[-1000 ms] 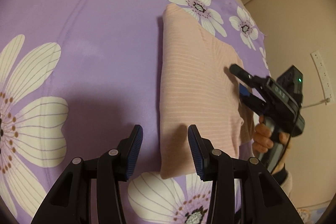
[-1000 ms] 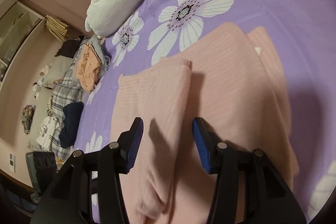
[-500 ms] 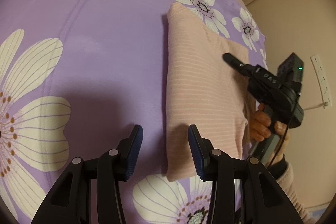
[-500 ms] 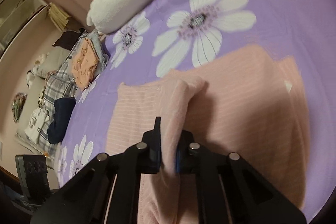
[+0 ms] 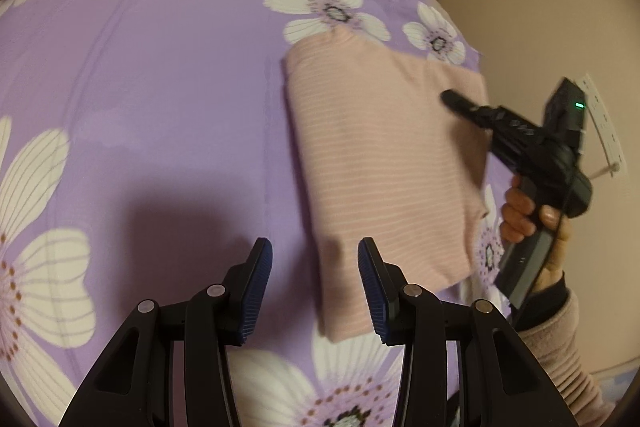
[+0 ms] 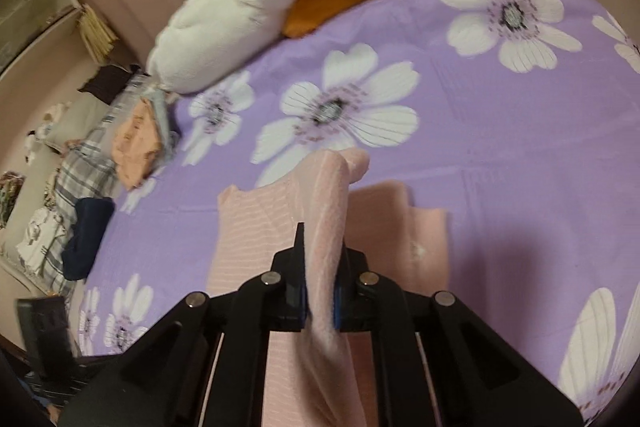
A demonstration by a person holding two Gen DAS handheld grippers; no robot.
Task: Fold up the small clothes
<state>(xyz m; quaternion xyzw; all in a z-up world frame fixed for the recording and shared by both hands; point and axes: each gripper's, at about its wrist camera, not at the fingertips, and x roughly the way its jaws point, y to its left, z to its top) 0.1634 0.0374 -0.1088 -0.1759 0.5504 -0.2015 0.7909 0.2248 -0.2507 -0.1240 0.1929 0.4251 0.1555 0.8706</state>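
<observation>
A pink striped garment lies partly folded on the purple flowered bedspread. My left gripper is open and empty, hovering just left of the garment's near corner. My right gripper is shut on a raised fold of the pink garment, lifting it off the layer below. In the left wrist view the right gripper reaches over the garment's right edge, held by a hand.
A white and orange plush toy lies at the head of the bed. A pile of plaid, orange and dark clothes sits at the bed's far side. A wall with a socket strip stands beside the bed.
My right gripper closed on a fold of the pink garment and lifted it. The left gripper stayed open and drifted left, so the garment sits further right in its view.
</observation>
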